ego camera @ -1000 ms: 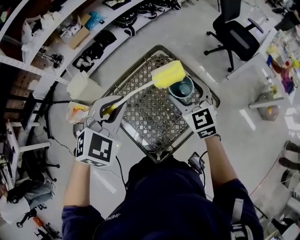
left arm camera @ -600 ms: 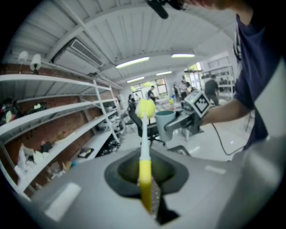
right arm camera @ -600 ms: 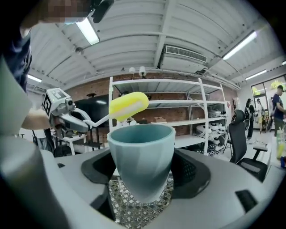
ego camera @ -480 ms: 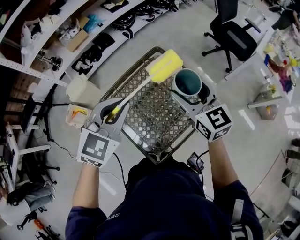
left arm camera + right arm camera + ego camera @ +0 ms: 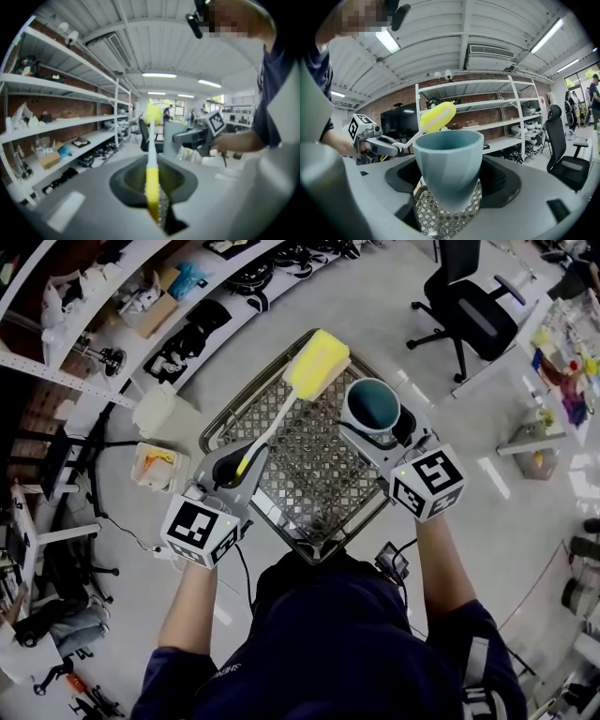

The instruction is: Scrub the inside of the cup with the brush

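My right gripper (image 5: 380,440) is shut on a teal cup (image 5: 372,405), held upright above the far right of a wire basket (image 5: 281,512). In the right gripper view the cup (image 5: 449,164) stands between the jaws with its mouth up. My left gripper (image 5: 234,468) is shut on the yellow grip of a brush (image 5: 272,423). Its white handle runs up to a yellow sponge head (image 5: 317,363), which hangs in the air to the left of the cup, outside it. The left gripper view shows the brush (image 5: 151,178) pointing straight out, its sponge head (image 5: 153,112) far off.
The metal wire basket sits on the floor below both grippers. Shelving with boxes and gear (image 5: 155,301) runs along the upper left. A black office chair (image 5: 469,306) stands at the upper right, next to a cluttered table (image 5: 562,362).
The cup has risen and moved right, away from the sponge. The brush has swung left and up, so its sponge head now stands apart from the cup's mouth. My left gripper dropped slightly.
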